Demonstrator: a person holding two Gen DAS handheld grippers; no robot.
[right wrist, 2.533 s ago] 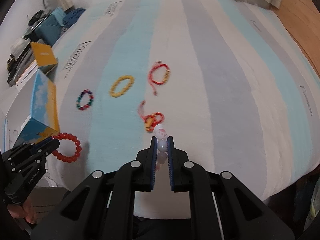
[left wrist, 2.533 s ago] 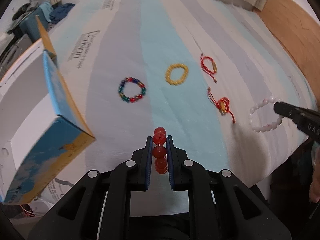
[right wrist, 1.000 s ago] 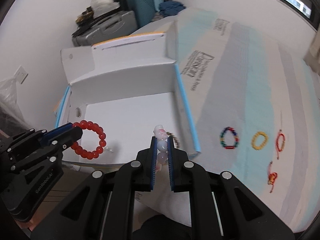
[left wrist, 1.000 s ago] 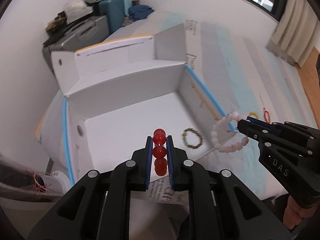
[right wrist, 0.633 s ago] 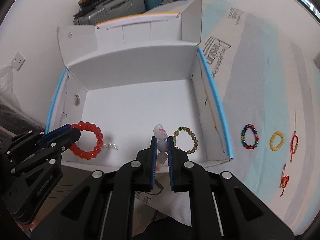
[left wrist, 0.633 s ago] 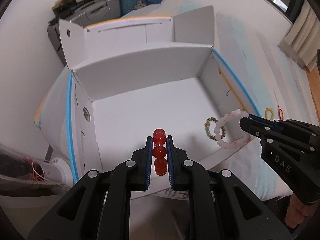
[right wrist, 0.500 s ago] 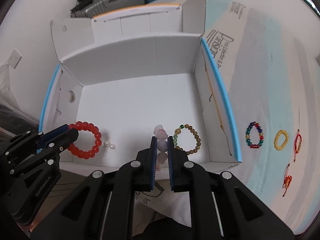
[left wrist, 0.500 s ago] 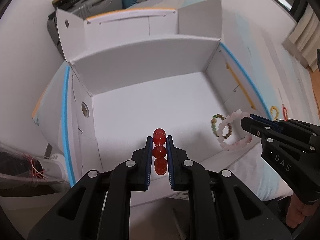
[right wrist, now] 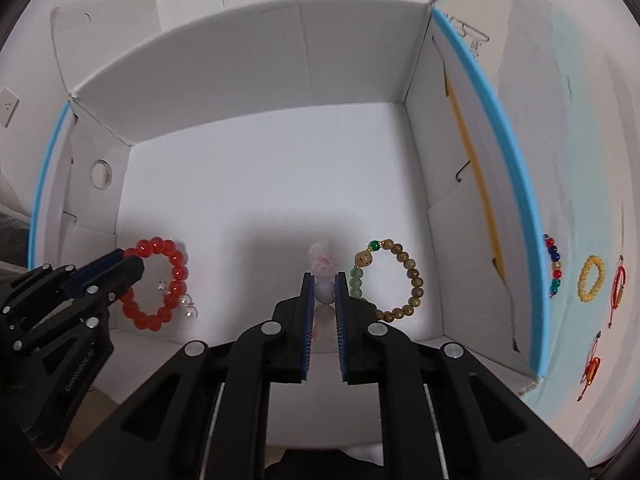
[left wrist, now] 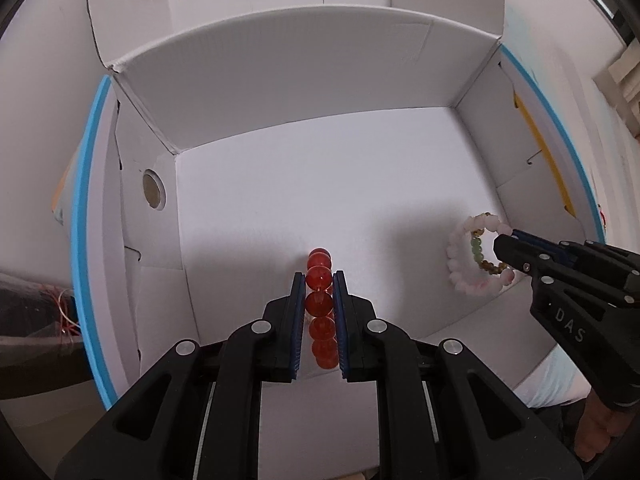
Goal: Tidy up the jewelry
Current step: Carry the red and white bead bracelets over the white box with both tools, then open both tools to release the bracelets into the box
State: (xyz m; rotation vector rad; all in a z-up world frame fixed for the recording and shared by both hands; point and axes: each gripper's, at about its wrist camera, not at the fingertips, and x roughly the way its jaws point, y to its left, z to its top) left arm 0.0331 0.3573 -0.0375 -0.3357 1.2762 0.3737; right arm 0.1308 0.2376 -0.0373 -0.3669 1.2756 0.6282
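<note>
My left gripper [left wrist: 319, 280] is shut on a red bead bracelet [left wrist: 319, 304] and holds it over the near left part of an open white box [left wrist: 312, 92]. It also shows in the right wrist view [right wrist: 120, 264] with the red bracelet [right wrist: 176, 276] hanging from it. My right gripper [right wrist: 323, 280] is shut on a pale pink bead bracelet [right wrist: 322, 268] over the box's near middle; the left wrist view shows it [left wrist: 502, 246] with the pink bracelet [left wrist: 460, 272]. A brown and green bead bracelet [right wrist: 404, 280] lies on the box floor.
Small pearl pieces [right wrist: 188, 308] lie on the box floor [right wrist: 260, 184] under the red bracelet. Right of the box, on the striped sheet [right wrist: 580, 120], lie a multicolour bracelet [right wrist: 553, 264], a yellow bracelet [right wrist: 591, 278] and two red cord bracelets [right wrist: 616, 280]. Box flaps stand up at the back.
Both grippers have carried their bracelets from the bed to the box and moved lower and further in over its floor. Their grip is the same.
</note>
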